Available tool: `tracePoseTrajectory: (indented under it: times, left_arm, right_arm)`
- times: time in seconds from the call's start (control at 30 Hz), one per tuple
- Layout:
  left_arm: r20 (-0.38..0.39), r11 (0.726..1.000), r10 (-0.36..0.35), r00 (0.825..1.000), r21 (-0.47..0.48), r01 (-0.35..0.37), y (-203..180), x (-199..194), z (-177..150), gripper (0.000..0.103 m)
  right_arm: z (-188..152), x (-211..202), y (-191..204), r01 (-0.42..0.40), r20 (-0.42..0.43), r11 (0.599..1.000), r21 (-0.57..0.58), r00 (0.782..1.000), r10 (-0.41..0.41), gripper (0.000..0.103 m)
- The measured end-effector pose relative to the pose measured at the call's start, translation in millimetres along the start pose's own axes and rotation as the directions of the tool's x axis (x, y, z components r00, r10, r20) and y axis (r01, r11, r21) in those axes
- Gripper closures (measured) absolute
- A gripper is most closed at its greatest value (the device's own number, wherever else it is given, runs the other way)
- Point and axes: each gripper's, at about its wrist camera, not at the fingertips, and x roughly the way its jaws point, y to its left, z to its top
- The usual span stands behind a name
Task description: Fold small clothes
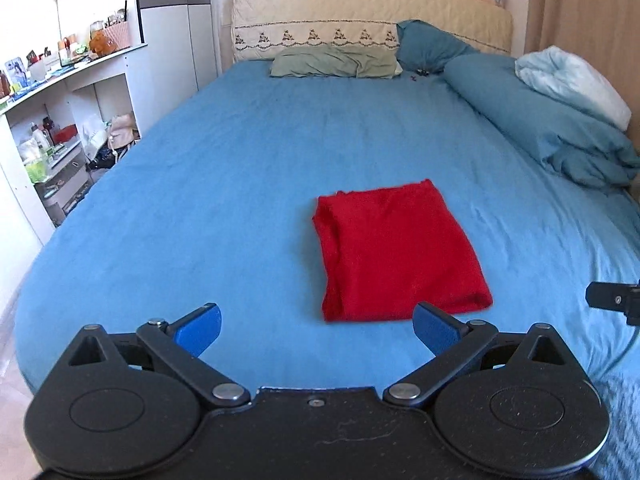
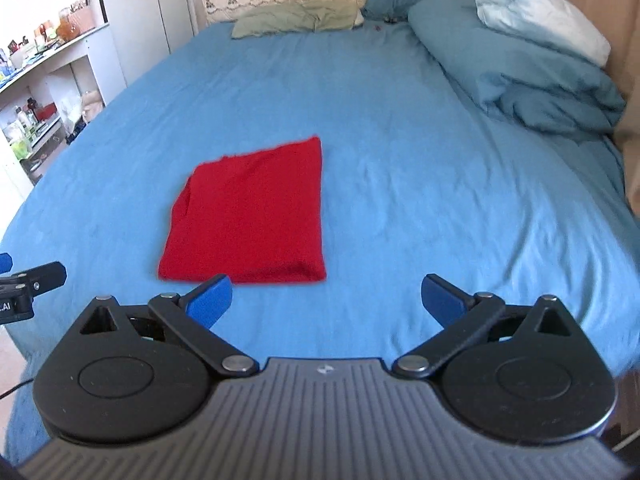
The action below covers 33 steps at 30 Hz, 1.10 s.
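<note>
A red garment (image 1: 396, 252) lies folded into a flat rectangle on the blue bed sheet (image 1: 224, 184). It also shows in the right wrist view (image 2: 248, 212), left of centre. My left gripper (image 1: 318, 326) is open and empty, hovering just short of the garment's near edge. My right gripper (image 2: 326, 300) is open and empty, near the garment's near right corner, its left fingertip (image 2: 212, 298) over the near hem. The right gripper's edge shows in the left wrist view (image 1: 612, 300), and the left gripper's edge shows in the right wrist view (image 2: 32, 280).
A rumpled teal duvet (image 1: 552, 120) with a pale blue blanket (image 1: 568, 80) lies along the bed's right side. Pillows (image 1: 336, 65) lie at the cream headboard (image 1: 360, 12). A white shelf unit (image 1: 60, 128) with clutter stands left of the bed.
</note>
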Motion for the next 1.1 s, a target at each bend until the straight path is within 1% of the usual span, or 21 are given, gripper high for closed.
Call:
tracePoseTrajectory:
  times: [0.17, 0.33, 0.43, 0.77, 1.1]
  left_arm:
    - [-0.001, 0.999, 0.015, 1.000, 0.031, -0.015, -6, -7, -17, 0.000]
    - [0.020, 0.999, 0.015, 1.000, 0.052, -0.016, -11, -12, -23, 0.000]
    - [0.025, 0.998, 0.010, 1.000, 0.061, -0.012, -14, -13, -23, 0.000]
    - [0.040, 0.998, -0.007, 0.999, 0.062, 0.004, -16, -18, -23, 0.000]
    - [0.057, 0.996, -0.005, 0.998, 0.085, 0.000, -19, -23, -24, 0.000]
  right_arm:
    - [-25, -3, 1, 0.015, -0.034, 1.000, -0.004, 0.999, -0.015, 0.000]
    - [-43, -2, 1, 0.037, -0.062, 0.999, -0.022, 0.997, -0.039, 0.000]
    - [-48, -3, 1, 0.047, -0.064, 0.998, -0.028, 0.997, -0.049, 0.000]
    - [-48, -6, 0, 0.051, -0.050, 0.998, -0.022, 0.997, -0.052, 0.000]
    - [-47, -7, -3, 0.046, -0.053, 0.999, -0.015, 0.997, -0.047, 0.000]
